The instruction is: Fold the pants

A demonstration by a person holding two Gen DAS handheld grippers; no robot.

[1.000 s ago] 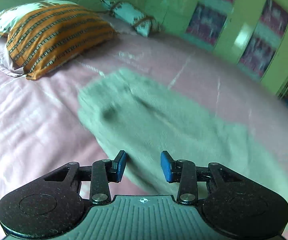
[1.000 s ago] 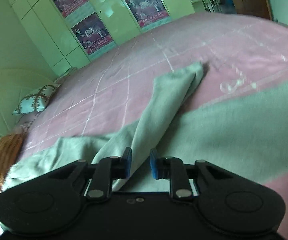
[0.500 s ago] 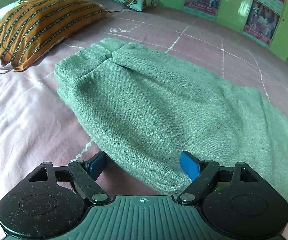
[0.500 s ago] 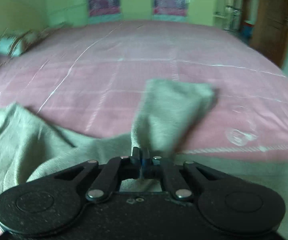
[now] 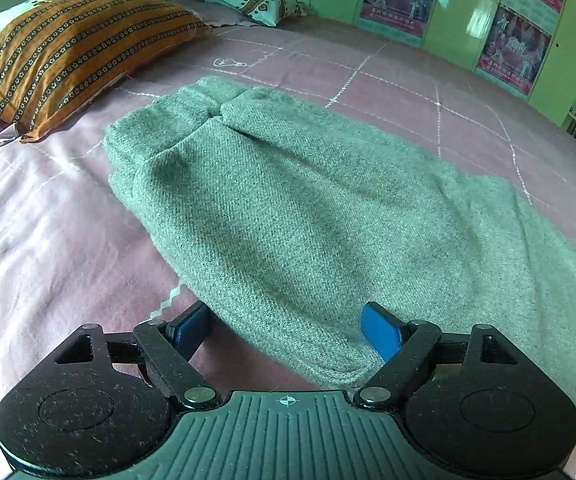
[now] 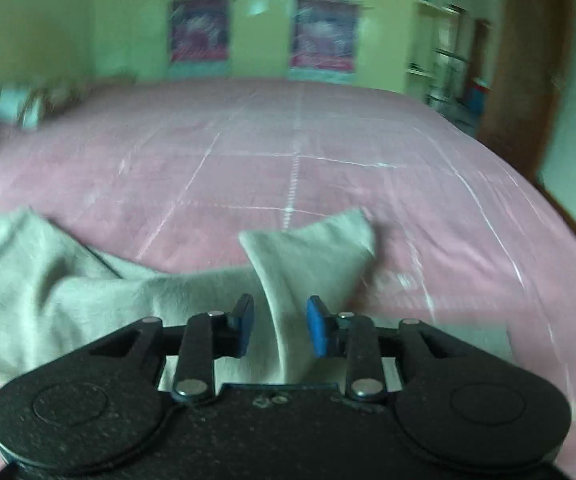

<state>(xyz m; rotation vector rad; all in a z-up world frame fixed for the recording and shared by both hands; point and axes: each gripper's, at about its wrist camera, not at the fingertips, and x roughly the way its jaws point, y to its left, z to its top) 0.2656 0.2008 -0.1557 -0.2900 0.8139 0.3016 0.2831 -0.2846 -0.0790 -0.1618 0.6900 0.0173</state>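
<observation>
Lying flat across the pink quilted bedspread (image 5: pixel 48 240), the grey-green knit pants (image 5: pixel 308 200) show a coarse twill-like weave, with a doubled, bunched end toward 11 o'clock near the orange striped pillow (image 5: pixel 72 44). The left gripper (image 5: pixel 288 330) has its jaws spread wide, straddling the near rounded hem without pinching it. In the blurred right wrist view, the right gripper (image 6: pixel 280 330) stands parted, a raised fold of the pants (image 6: pixel 308 264) rising between its blue pads toward 12 o'clock.

Both wrist views low, close over bed (image 5: pixel 40 240) — facing wardrobes, sharing pants (image 5: pixel 308 208)
</observation>
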